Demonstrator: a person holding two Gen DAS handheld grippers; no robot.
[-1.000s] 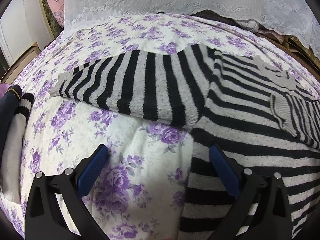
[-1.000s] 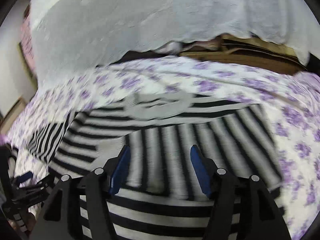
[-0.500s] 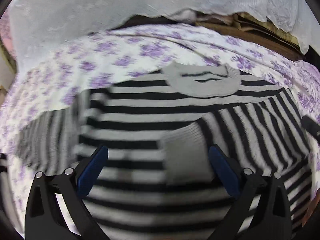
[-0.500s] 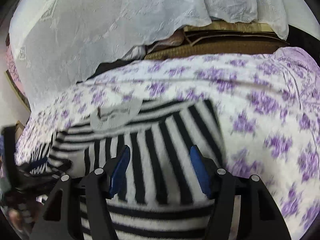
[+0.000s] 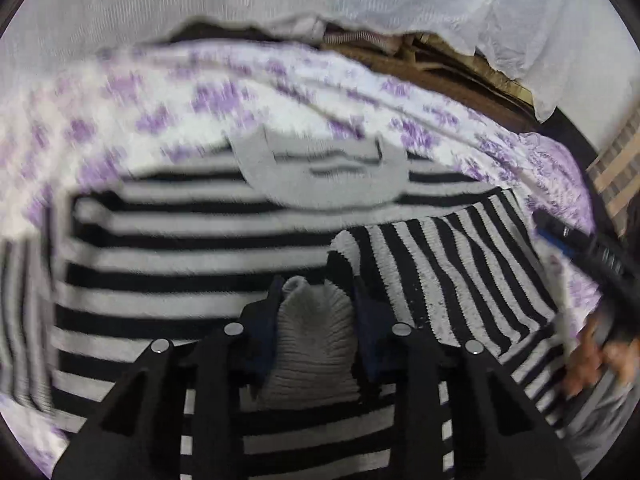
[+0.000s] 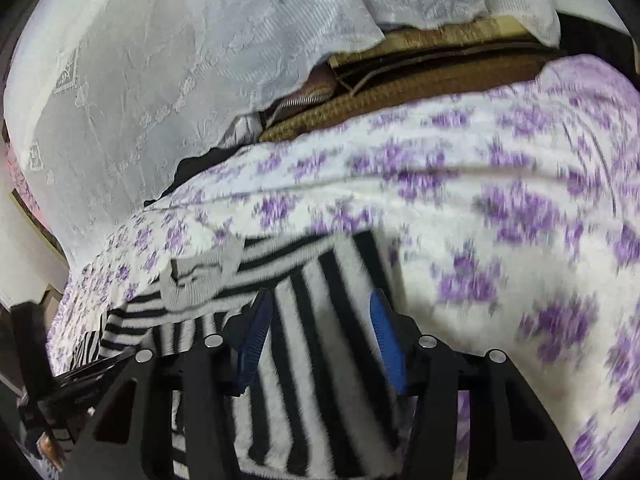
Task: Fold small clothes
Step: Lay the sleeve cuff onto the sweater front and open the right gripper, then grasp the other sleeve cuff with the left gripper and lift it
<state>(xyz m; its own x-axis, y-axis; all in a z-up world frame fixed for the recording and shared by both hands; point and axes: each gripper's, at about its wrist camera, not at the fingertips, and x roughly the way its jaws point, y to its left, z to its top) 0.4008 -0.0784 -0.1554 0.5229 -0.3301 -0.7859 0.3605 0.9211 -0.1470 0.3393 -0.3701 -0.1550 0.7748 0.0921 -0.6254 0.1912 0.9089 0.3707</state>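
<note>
A black-and-grey striped sweater [image 5: 180,248] lies flat on the bed, grey collar [image 5: 324,168] at the far side. One sleeve [image 5: 440,272] is folded across the body. Its grey ribbed cuff [image 5: 312,352] is bunched between the pads of my left gripper [image 5: 316,292], whose jaws are closing on it. In the right wrist view my right gripper [image 6: 320,320] sits low over the same striped sleeve [image 6: 312,380] near the sweater's edge. Its jaws are closing, the fabric lies flat between the blue pads [image 6: 384,340], and it does not look pinched.
A purple-flowered bed cover [image 6: 480,200] spreads out beyond the sweater. Behind it hangs a white lace cloth [image 6: 160,80] over brown woven mats [image 6: 400,80]. A person's hand [image 5: 592,360] shows at the right edge of the left wrist view.
My left gripper swung from the outstretched sleeve to the middle of the sweater and closed around the grey cuff. My right gripper slid right along the folded sleeve and its jaws narrowed.
</note>
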